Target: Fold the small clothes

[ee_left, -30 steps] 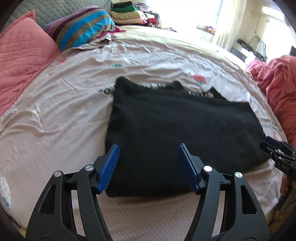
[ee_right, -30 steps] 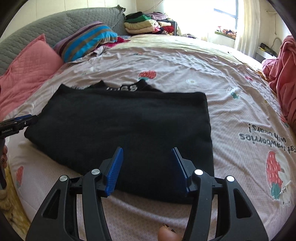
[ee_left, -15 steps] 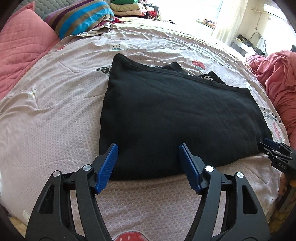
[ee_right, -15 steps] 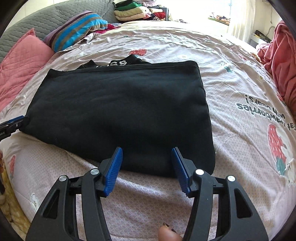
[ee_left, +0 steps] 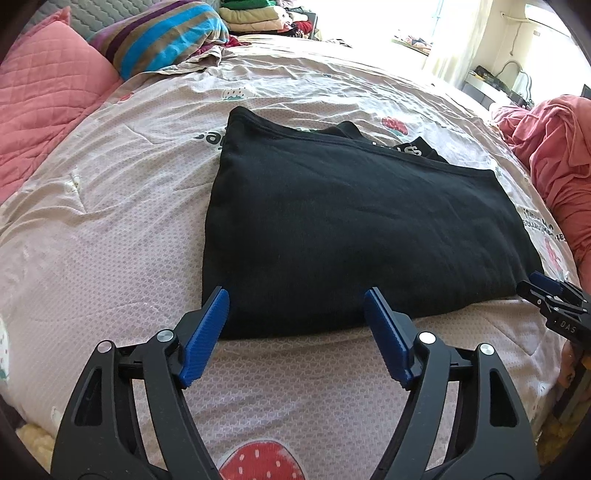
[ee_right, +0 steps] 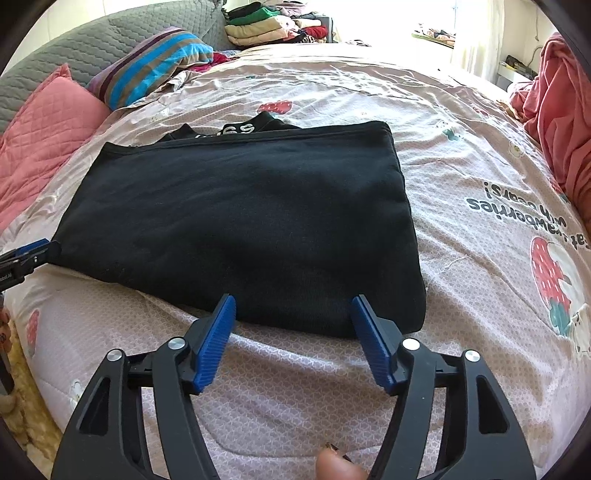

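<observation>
A black garment (ee_left: 351,229) (ee_right: 243,221), folded into a rectangle, lies flat on the bed with its collar and white lettering at the far edge. My left gripper (ee_left: 295,295) hovers at the garment's near edge close to its left corner, jaws opening, nothing pressed between the blue pads. My right gripper (ee_right: 291,301) hovers at the near edge close to the right corner, jaws also opening and empty. Each gripper's tip shows in the other's view: the right gripper (ee_left: 554,299) at the right edge, the left gripper (ee_right: 26,254) at the left edge.
The pink strawberry-print bedsheet (ee_left: 110,221) covers the bed. Pink quilted pillows (ee_left: 44,103) and a striped pillow (ee_left: 166,40) lie at the far left. A stack of folded clothes (ee_right: 266,22) sits at the back. A red blanket (ee_right: 561,110) is heaped on the right.
Both grippers have drawn back toward the garment's near edge and lowered a little; their jaws now stand wider apart. The garment lies as before.
</observation>
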Demonstrator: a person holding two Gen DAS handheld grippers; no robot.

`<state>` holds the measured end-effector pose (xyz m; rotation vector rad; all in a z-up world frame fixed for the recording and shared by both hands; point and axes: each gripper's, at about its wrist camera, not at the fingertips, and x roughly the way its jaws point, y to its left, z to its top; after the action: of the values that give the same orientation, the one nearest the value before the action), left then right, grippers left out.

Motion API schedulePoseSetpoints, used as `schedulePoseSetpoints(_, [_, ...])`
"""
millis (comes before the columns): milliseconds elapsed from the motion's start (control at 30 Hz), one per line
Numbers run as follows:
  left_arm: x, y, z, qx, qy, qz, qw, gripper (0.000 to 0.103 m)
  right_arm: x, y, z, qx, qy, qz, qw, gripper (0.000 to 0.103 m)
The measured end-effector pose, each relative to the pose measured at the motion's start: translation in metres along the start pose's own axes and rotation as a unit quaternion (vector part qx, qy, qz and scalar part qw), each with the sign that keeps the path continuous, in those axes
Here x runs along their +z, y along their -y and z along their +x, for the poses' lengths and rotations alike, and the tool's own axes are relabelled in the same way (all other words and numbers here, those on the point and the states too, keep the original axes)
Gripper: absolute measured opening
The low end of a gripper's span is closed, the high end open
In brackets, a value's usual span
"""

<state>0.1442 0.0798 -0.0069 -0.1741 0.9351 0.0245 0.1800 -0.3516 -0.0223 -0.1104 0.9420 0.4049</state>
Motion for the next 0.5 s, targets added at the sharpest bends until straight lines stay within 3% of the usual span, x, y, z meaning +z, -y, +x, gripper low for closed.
schedulePoseSetpoints(300, [-0.005, -0.002, -0.009, -0.007, 0.003, -0.006, 1.0, 0.07, -0.003, -0.003, -0.009, -0.004, 0.004, 0.003, 1.0, 0.071])
schedulePoseSetpoints(400, [-0.007, 0.0, -0.012, -0.009, 0.004, -0.005, 0.9999, 0.072, -0.004, -0.004, -0.012, -0.007, 0.008, 0.004, 1.0, 0.08])
schedulePoseSetpoints(500, [-0.009, 0.0, -0.016, -0.011, 0.006, -0.003, 0.9999, 0.076, -0.005, -0.005, -0.017, -0.011, 0.013, 0.0, 1.0, 0.08])
